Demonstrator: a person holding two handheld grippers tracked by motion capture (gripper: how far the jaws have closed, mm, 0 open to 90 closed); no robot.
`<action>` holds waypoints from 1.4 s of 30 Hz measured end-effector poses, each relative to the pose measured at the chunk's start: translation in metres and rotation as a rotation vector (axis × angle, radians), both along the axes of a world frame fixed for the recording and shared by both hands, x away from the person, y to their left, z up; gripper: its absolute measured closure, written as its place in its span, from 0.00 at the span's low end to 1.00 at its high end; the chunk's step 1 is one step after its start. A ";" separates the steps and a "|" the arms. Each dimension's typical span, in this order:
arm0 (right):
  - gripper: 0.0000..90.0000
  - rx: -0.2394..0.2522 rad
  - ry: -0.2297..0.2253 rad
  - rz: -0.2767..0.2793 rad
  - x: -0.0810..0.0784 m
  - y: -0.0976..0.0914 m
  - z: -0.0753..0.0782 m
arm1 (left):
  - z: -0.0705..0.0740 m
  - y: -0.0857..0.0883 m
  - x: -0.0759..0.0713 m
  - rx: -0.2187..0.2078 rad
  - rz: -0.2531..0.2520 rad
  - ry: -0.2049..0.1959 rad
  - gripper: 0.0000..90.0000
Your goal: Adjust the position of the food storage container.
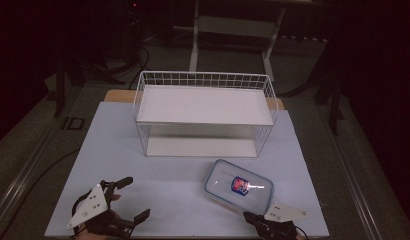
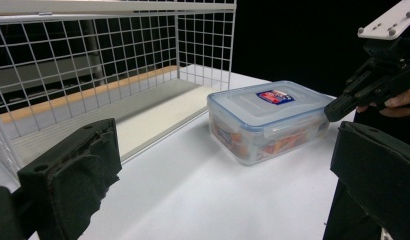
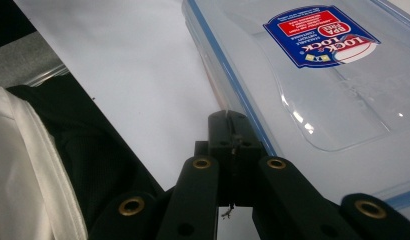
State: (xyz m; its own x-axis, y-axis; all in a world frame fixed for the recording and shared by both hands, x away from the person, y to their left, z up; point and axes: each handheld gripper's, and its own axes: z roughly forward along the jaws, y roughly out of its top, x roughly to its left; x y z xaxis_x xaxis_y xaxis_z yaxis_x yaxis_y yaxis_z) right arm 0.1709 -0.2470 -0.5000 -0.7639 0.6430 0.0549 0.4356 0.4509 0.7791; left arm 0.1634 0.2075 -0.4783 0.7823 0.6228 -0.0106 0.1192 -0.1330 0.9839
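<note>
High view first, from the left: the left tongs (image 1: pixel 134 199) hover low over the near-left part of the desk (image 1: pixel 158 180), spread wide with nothing between them; the hand behind them is cut off by the bottom edge. From the left gripper view their two padded jaws stand far apart, framing open desk. Ahead of them lies plenty of bare white surface, right up to the wire rack (image 1: pixel 205 112) at the back, whose lower shelf is open toward the front. The room beyond the desk is too dark to make out.

Further right, the clear lidded container (image 1: pixel 239 186) sits on the near-right part of the desk, well in front of the rack, angled to the desk's edges. Its contents show only as blurred orange shapes through the wall in the left gripper view (image 2: pixel 268 120).

Rightmost, the right tongs (image 1: pixel 249 217) are pressed together at the container's near edge, tips meeting right at the blue-lined lid rim (image 3: pixel 228 117); whether they pinch the rim or merely touch it is hard to tell. Their body is partly cut off below.
</note>
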 end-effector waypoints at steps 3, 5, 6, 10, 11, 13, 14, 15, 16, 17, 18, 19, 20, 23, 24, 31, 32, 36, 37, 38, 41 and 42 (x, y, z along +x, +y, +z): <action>1.00 -0.002 -0.005 -0.018 0.001 -0.003 0.001 | 0.000 0.000 0.000 0.003 0.000 0.002 0.00; 1.00 0.008 -0.001 -0.040 0.003 -0.007 0.001 | 0.000 0.000 0.000 0.003 0.000 0.001 0.00; 1.00 0.008 -0.001 -0.040 0.003 -0.007 0.001 | 0.000 0.000 0.000 0.002 -0.002 0.002 0.00; 1.00 0.003 -0.016 -0.058 0.008 -0.013 0.002 | 0.000 -0.001 0.000 0.003 -0.002 0.004 0.00; 1.00 0.001 -0.017 -0.064 0.009 -0.013 0.002 | -0.001 -0.001 0.000 0.003 -0.002 0.003 0.00; 1.00 0.003 -0.022 -0.070 0.011 -0.015 0.002 | -0.001 -0.001 0.000 0.004 -0.002 0.004 0.00; 1.00 0.004 -0.021 -0.075 0.012 -0.016 0.002 | -0.001 -0.001 0.000 0.004 -0.001 0.004 0.00; 1.00 0.010 -0.021 -0.088 0.014 -0.017 0.002 | -0.001 -0.001 0.000 0.004 -0.001 0.004 0.00; 1.00 0.013 -0.024 -0.096 0.016 -0.019 0.002 | 0.000 -0.001 0.000 0.003 -0.002 0.003 0.00; 1.00 0.012 -0.025 -0.101 0.018 -0.020 0.003 | 0.000 -0.001 0.000 0.004 -0.002 0.003 0.00; 1.00 0.012 -0.028 -0.106 0.020 -0.021 0.003 | 0.000 -0.001 0.000 0.004 -0.002 0.003 0.00; 1.00 0.012 -0.029 -0.114 0.022 -0.022 0.003 | -0.001 -0.001 0.000 0.005 -0.001 0.002 0.00; 1.00 0.010 -0.032 -0.117 0.024 -0.023 0.003 | -0.001 -0.001 0.000 0.006 -0.002 0.003 0.00; 1.00 0.011 -0.034 -0.128 0.028 -0.025 0.003 | -0.001 -0.001 0.000 0.006 -0.002 0.003 0.00; 1.00 0.013 -0.036 -0.132 0.030 -0.026 0.003 | -0.001 -0.001 0.000 0.006 -0.002 0.003 0.00; 1.00 0.006 -0.050 -0.147 0.037 -0.028 0.003 | -0.001 -0.002 0.000 0.014 -0.003 0.002 0.00; 1.00 0.005 -0.054 -0.147 0.039 -0.028 0.003 | -0.001 -0.002 0.000 0.014 -0.003 0.001 0.00; 1.00 0.003 -0.062 -0.159 0.042 -0.029 0.002 | -0.001 -0.002 0.000 0.014 -0.003 0.002 0.00; 1.00 0.006 -0.061 -0.158 0.045 -0.030 0.002 | -0.001 -0.002 0.000 0.014 -0.002 0.002 0.00; 1.00 0.005 -0.066 -0.165 0.045 -0.030 0.002 | -0.001 -0.002 0.000 0.014 -0.002 0.003 0.00; 1.00 0.009 -0.058 -0.168 0.046 -0.031 0.003 | -0.001 -0.002 0.000 0.015 -0.001 0.003 0.00; 1.00 0.010 -0.067 -0.171 0.046 -0.031 0.004 | -0.001 -0.002 0.000 0.013 -0.002 0.004 0.00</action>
State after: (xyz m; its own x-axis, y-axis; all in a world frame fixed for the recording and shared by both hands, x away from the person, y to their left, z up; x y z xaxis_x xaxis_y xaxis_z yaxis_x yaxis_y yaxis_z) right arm 0.2171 -0.2784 -0.4960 -0.6455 0.7636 0.0144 0.4519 0.3667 0.8132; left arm 0.1635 0.2055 -0.4795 0.7834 0.6215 -0.0050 0.1224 -0.1464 0.9816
